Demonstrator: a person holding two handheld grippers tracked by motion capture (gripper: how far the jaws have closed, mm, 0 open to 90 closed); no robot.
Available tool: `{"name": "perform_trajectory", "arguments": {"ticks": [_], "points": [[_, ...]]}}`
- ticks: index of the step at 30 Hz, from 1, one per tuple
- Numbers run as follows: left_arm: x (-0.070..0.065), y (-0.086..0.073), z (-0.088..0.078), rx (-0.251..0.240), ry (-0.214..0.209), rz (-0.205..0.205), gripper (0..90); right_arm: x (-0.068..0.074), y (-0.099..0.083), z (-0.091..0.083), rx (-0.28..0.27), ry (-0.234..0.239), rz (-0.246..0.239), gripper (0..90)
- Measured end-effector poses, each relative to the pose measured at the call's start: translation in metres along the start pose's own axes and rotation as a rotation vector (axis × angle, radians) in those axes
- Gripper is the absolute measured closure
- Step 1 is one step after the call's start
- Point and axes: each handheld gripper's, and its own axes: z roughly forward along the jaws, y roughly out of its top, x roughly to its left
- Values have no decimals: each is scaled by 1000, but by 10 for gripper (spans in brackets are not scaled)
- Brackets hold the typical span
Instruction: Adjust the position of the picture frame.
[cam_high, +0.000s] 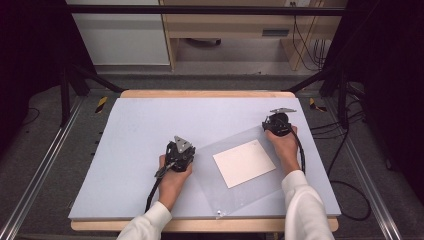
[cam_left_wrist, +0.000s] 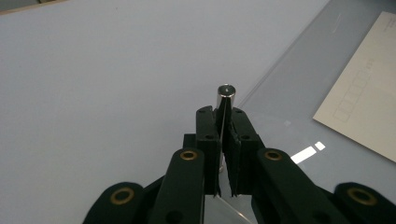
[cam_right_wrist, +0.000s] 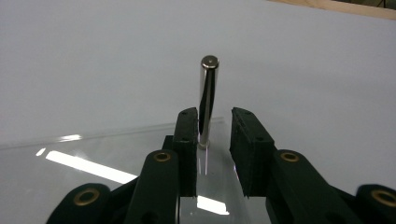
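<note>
Left tool (cam_high: 183, 145) sits at the left corner of a clear acrylic sheet (cam_high: 235, 192) lying flat on the light grey table (cam_high: 145, 125). In the left gripper view the left tool (cam_left_wrist: 226, 122) is clamped on a short shiny metal pin (cam_left_wrist: 226, 93) standing upright at that sheet corner; the pads press against it on both sides, with the pin's flat top poking out above the jaw tips. The sheet edge runs off diagonally to the upper right from there.

Right tool (cam_high: 278, 121) is at the far right corner of the same sheet. In the right gripper view the right tool (cam_right_wrist: 214, 122) straddles a second metal pin (cam_right_wrist: 207, 100), taller-looking, also upright at the sheet corner. This pin sits against the left-side pad, with a clear gap to the other pad, so it's not gripped: jaws partly open around it.

A white paper card (cam_high: 244, 162) lies under or on the clear sheet, roughly mid-sheet, between the two hands and rotated relative to the table edges. It shows faint printed boxes in the left gripper view (cam_left_wrist: 369, 93). I can't tell whether it's above or below the acrylic.

Another small pin or fastener (cam_high: 218, 213) is at the sheet's near corner, close to the front table edge and well apart from both tools.
</note>
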Motion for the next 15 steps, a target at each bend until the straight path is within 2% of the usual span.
{"name": "perform_trajectory", "arguments": {"ticks": [6,11,15], "points": [[0,0,0,2,-2,-4,841,0,0,2,4,-8,9,736],[0,1,0,4,-3,-5,841,3,1,3,-5,-11,17,783],[1,1,0,7,-4,-5,842,4,2,4,2,-17,6,798]]}}
